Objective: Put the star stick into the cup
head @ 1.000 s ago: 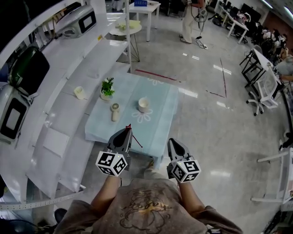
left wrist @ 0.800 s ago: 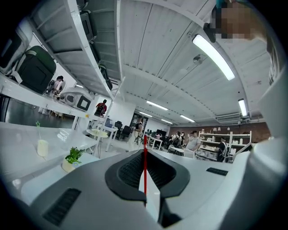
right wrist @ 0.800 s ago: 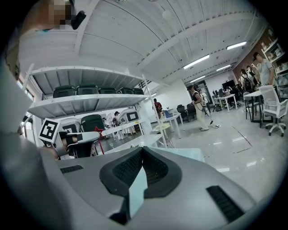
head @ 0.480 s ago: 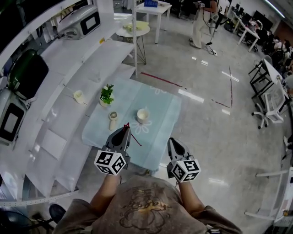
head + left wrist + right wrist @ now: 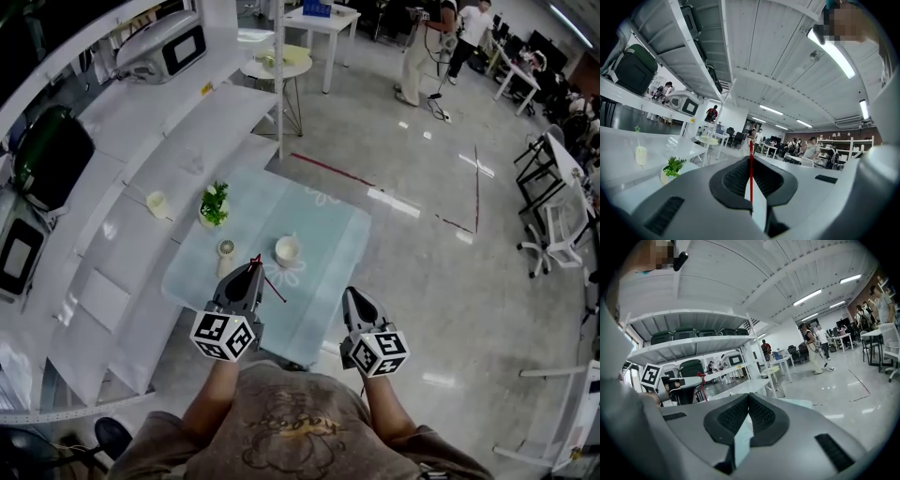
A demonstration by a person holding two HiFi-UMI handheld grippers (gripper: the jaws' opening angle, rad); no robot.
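Since a second ago the cup (image 5: 287, 249) has slid down the head view and now sits nearer the tip of the left hand-held gripper (image 5: 247, 274), while both grippers hold about the same spots in the picture. Nearest the person and below the cup, the left hand-held gripper (image 5: 751, 180) has its jaws pressed together on the thin red star stick (image 5: 751, 168). The stick (image 5: 273, 287) pokes out of the jaws and slants across the near edge of the blue-covered surface (image 5: 328, 253), well short of the cup and not in it. To the cup's lower right, the right hand-held gripper (image 5: 353, 296) has its jaws together with nothing between them (image 5: 747, 411). The white cup stands upright on the surface. Just to its left is a small white fan (image 5: 225, 251), and farther up and left a potted plant (image 5: 214, 203). Far beyond the cup, a person (image 5: 418, 47) stands on the shiny floor.
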